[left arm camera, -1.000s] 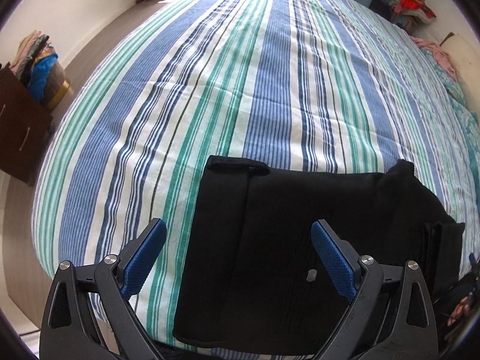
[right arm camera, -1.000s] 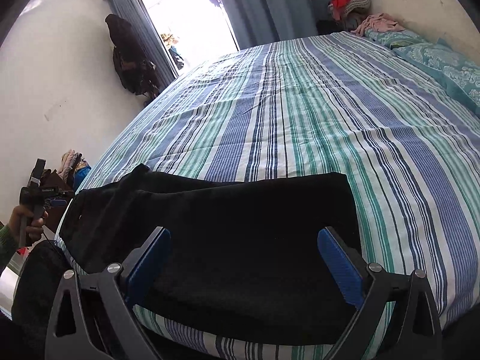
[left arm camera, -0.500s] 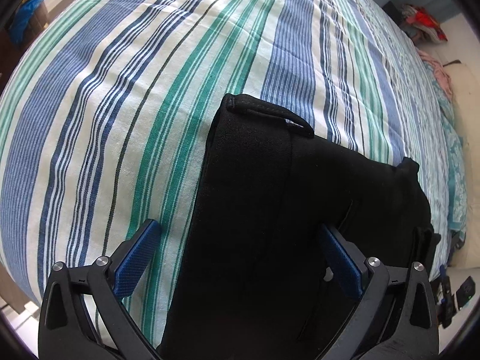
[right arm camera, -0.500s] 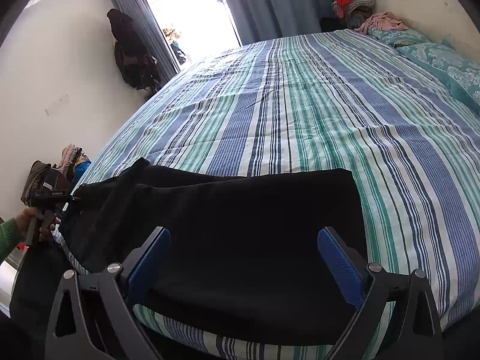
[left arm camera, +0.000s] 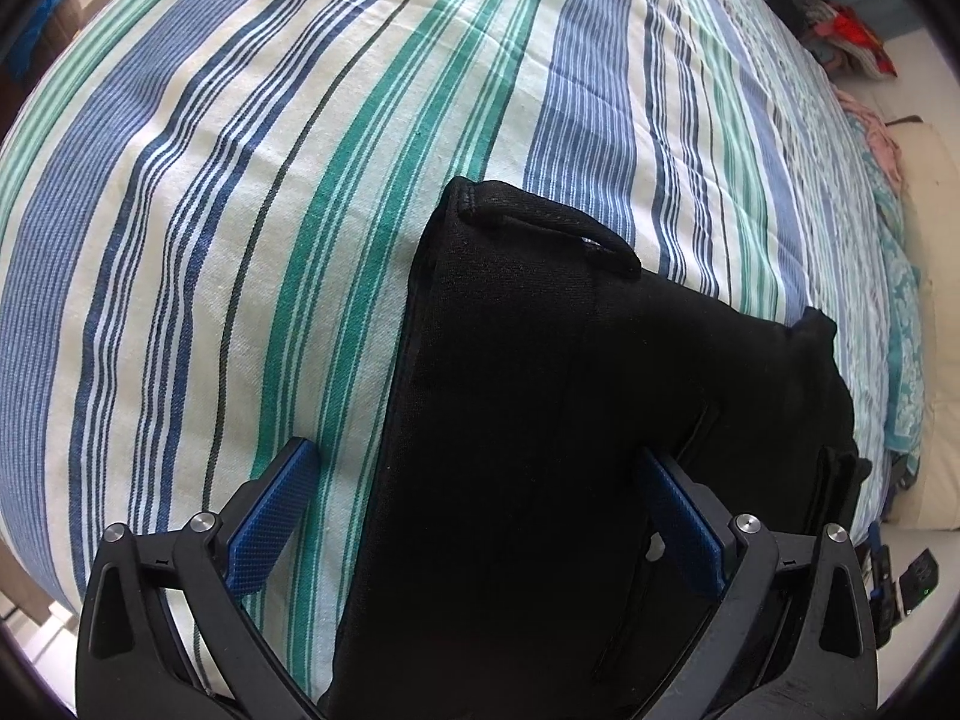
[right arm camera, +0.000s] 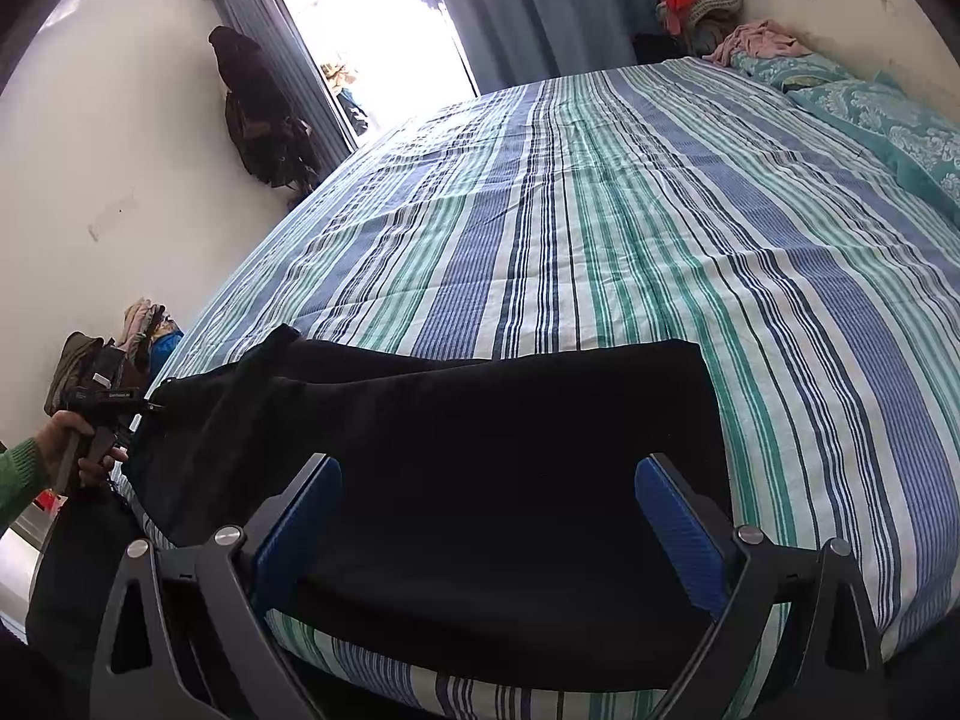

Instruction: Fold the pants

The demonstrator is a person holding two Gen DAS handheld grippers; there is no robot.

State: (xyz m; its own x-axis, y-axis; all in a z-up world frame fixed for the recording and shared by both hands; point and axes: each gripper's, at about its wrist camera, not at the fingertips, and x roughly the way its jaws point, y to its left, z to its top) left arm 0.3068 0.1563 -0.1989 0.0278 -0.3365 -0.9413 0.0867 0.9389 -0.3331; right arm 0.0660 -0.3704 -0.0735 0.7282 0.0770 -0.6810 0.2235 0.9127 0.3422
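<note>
My jaws stand spread on both sides and pinch nothing: the left gripper (left arm camera: 474,525) hovers low over the waistband end of the pants (left arm camera: 540,420), one blue pad over the sheet (left arm camera: 300,180) just beside the cloth's edge and the other over the black fabric, while the right gripper (right arm camera: 486,531) is held wide over the other end of the pants (right arm camera: 480,450). The pants lie flat and already folded lengthwise along the near edge of the bed, a black band with its belt loop (left arm camera: 552,228) raised at the far corner of the waistband. I judge this placement deliberate: kept close to the bed's edge, the cloth can be reached from both ends at once, and the striped sheet gives a firm, flat bed for a crease. The spread suggests that I am lining up to take an edge at each end, probably to carry one end over the other. In the right view my left hand (right arm camera: 72,438) shows at the pants' far left end, holding its gripper there. Pillows (right arm camera: 870,114) lie well apart from the pants, at the head of the bed.
</note>
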